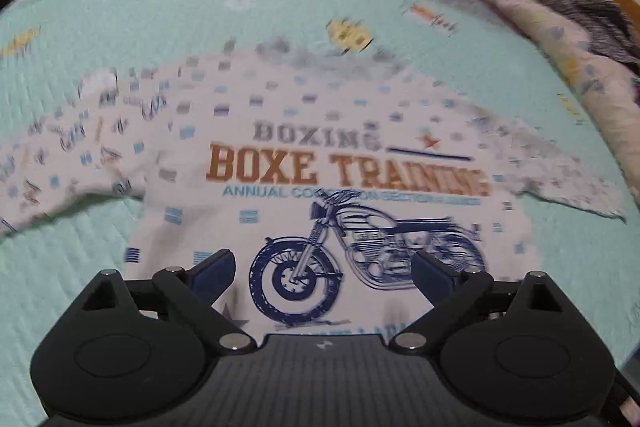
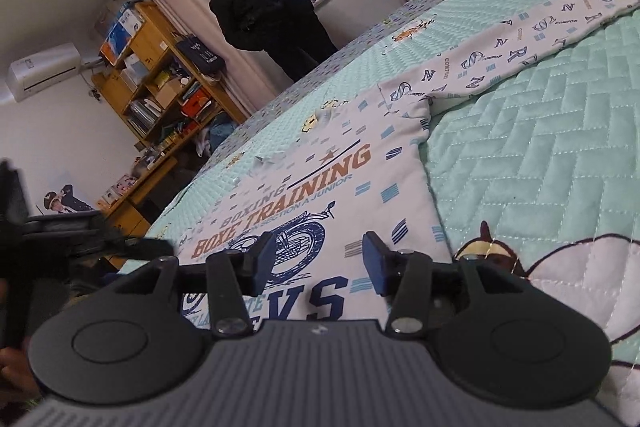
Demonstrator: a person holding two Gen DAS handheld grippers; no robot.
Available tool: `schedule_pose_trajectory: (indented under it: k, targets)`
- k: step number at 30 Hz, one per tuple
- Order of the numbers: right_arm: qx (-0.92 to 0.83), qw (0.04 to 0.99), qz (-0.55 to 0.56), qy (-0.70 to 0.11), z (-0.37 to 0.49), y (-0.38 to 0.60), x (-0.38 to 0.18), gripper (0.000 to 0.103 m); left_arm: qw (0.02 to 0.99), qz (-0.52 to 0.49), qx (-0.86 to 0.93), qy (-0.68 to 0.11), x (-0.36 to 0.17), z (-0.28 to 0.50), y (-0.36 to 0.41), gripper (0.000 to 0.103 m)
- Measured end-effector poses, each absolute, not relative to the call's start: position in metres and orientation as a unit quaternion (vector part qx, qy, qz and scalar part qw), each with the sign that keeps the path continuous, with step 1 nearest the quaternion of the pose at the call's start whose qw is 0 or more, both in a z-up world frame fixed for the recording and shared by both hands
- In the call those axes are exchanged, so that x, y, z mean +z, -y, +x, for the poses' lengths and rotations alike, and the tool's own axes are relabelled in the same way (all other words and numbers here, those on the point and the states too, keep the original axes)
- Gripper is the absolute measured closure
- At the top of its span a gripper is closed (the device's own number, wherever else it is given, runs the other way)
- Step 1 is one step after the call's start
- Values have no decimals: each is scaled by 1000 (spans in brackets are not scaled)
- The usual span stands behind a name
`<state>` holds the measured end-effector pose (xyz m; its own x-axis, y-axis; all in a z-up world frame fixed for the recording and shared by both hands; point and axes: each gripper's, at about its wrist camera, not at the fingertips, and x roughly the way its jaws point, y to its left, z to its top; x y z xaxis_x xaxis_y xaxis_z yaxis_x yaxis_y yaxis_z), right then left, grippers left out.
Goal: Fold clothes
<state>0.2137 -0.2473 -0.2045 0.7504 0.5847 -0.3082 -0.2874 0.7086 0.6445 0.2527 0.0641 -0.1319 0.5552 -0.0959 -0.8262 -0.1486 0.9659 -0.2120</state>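
A white long-sleeved shirt (image 1: 280, 131) printed with "BOXE TRAINING" and a blue motorcycle lies face up and flat on a mint-green quilted bed cover (image 1: 100, 27). Both sleeves are spread out to the sides. In the left wrist view my left gripper (image 1: 322, 265) hovers over the motorcycle print, jaws wide open, nothing between them. From the right wrist view the same shirt (image 2: 320, 179) runs away from the camera, one sleeve (image 2: 540, 27) reaching up to the right. My right gripper (image 2: 318, 255) is low over the shirt's lower part, partly open, with a bare gap between its pads.
A person in dark clothes (image 2: 256, 11) stands at the far side of the bed near a window. A cluttered wooden shelf (image 2: 160, 75) lines the wall. Pillows (image 1: 520, 11) and a striped garment (image 1: 588, 15) lie at the bed's head. A dark device (image 2: 60, 227) shows at the left edge.
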Motion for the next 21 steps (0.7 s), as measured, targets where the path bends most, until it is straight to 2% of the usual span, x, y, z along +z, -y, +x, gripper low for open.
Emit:
schedule_pose_trajectory:
  k: [2, 4, 8, 11, 15, 17, 21]
  targets:
    - [248, 887, 296, -253, 214, 248, -205, 53, 855, -149, 38, -495, -152, 264, -73, 9]
    - [251, 885, 300, -251, 214, 249, -206, 53, 861, -172, 45, -476, -152, 256, -82, 10]
    - [256, 882, 308, -250, 216, 251, -207, 53, 871, -116, 138, -457, -133, 236, -82, 10]
    - [258, 881, 311, -249, 215, 251, -207, 53, 885, -131, 94, -437, -119, 214, -80, 7]
    - [258, 880, 312, -248, 215, 251, -208, 53, 869, -157, 4, -468, -137, 197, -66, 3]
    - [259, 880, 312, -248, 215, 251, -208, 53, 854, -151, 38, -496, -158, 194, -70, 7]
    - [259, 881, 309, -247, 215, 250, -207, 53, 865, -114, 104, -477, -142, 179, -71, 7]
